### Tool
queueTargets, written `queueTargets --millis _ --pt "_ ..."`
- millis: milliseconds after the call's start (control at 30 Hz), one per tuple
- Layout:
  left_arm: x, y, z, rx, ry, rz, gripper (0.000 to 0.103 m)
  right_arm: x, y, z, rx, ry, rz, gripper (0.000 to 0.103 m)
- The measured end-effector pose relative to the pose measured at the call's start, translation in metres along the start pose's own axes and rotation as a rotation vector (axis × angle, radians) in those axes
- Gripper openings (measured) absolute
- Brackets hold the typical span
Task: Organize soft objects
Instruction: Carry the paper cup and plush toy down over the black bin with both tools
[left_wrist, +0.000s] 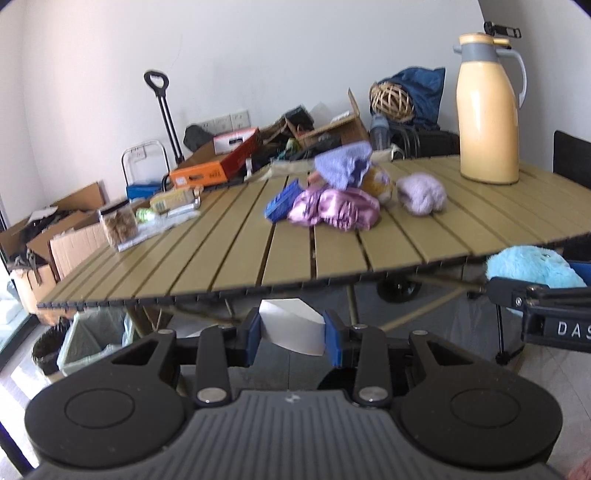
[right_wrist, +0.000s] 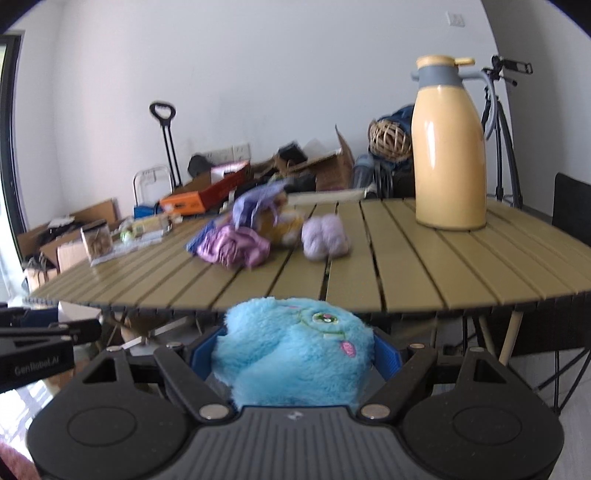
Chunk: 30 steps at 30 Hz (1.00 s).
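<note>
My right gripper is shut on a fluffy light-blue plush toy, held just below the front edge of the slatted olive table. The same toy shows at the right of the left wrist view. My left gripper sits low in front of the table edge, its jaws drawn close. A white shape shows between its pads; I cannot tell whether it is held. On the table lies a heap: pink satin cloth, purple knit cloth, a yellow plush, a blue item and a lilac fluffy bundle.
A tall yellow thermos jug stands at the table's back right. A clear jar and small packets sit at the table's left end. Cardboard boxes, a trolley and bags crowd the floor behind. A bin stands under the table's left.
</note>
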<state>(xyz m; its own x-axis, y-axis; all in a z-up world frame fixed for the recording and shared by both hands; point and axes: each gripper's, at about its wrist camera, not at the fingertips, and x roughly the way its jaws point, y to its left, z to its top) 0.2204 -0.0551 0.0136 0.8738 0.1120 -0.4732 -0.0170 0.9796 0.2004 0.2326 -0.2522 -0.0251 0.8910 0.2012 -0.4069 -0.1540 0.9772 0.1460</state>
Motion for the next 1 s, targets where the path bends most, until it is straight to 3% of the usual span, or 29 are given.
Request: queueTargets --millis 500,1000 --pt "0.034 0.009 -0.055 -0.019 0.181 -0.017 0.036 0.02 0.006 -0.058 -0.031 0.249 -0.025 0.082" --pt "0.082 0.009 -0.107 -0.003 0.379 -0.036 0.036 0.05 -0.023 -0.098 0.028 0.447 -0.134 0.082"
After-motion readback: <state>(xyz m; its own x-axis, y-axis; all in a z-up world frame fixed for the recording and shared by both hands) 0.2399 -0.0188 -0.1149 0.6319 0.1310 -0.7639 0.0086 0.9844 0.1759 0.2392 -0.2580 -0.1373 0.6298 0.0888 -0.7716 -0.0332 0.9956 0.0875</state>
